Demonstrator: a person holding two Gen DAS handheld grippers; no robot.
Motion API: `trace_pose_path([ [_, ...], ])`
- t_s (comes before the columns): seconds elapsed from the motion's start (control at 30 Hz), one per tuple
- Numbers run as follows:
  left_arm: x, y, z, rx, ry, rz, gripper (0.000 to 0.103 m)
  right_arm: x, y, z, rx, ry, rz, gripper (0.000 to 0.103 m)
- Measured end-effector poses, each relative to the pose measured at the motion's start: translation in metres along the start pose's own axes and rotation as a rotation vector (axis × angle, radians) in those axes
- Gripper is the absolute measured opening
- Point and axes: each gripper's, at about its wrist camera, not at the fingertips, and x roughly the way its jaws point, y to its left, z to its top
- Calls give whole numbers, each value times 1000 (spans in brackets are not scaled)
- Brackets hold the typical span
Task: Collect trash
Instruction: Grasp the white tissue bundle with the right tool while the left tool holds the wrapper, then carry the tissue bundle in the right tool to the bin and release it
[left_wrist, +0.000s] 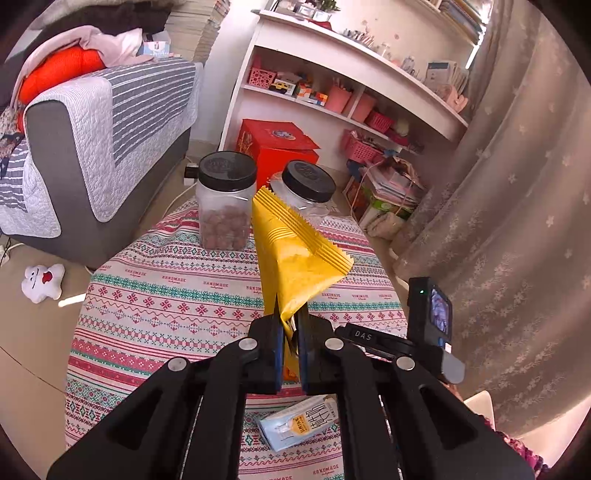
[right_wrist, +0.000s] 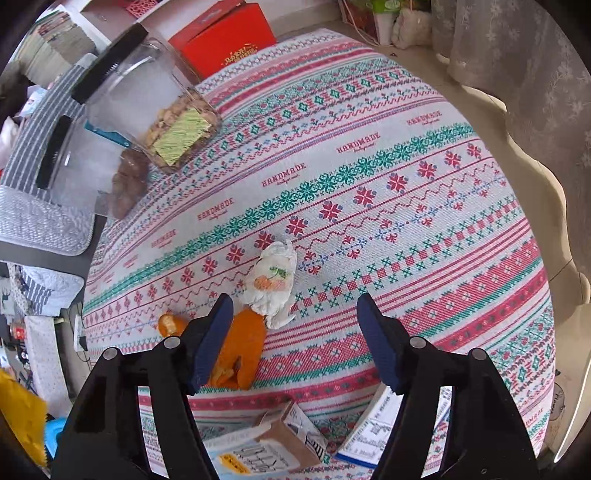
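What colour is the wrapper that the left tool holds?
Yellow wrapper, clearest in the left wrist view.

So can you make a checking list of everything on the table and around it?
Surface: round table under a patterned cloth.
Job's things: yellow wrapper held up; crumpled tissue, orange peel, small carton lying on the cloth.
Clutter: two black-lidded jars, booklet.
Grippers: left claw shut on the wrapper; right claw open above the tissue.
Cables: white cord on the floor by the sofa.
Surroundings: sofa, shelves, curtain, red box.
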Motion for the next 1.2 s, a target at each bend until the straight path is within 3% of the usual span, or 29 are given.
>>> trace_pose_path([
  [0.2, 1, 13, 0, -17, 4, 20, 6, 25, 9, 4, 12, 12, -6, 58],
  [0.3, -1, 17, -1, -19, 3, 27, 6, 32, 16, 5, 6, 21, 7, 47],
  [0.37, -3, 19, -1, -24, 0, 31, 6, 32, 24, 5, -13, 19, 40, 28],
  [0.47, -4, 24, 0, -37, -1, 35, 6, 29, 36, 6, -63, 0, 4, 27],
  [0.73, -4, 33, 1, -80, -7, 36, 6, -18, 49, 11, -122, -136, 49, 27],
  [1.07, -12, 24, 3, -81, -60, 24, 6, -115, 47, -8, -168, -389, 147, 27],
  [1.2, -18, 17, 3, -67, -94, 27, 6, -150, 41, -24, -189, -525, 133, 27],
])
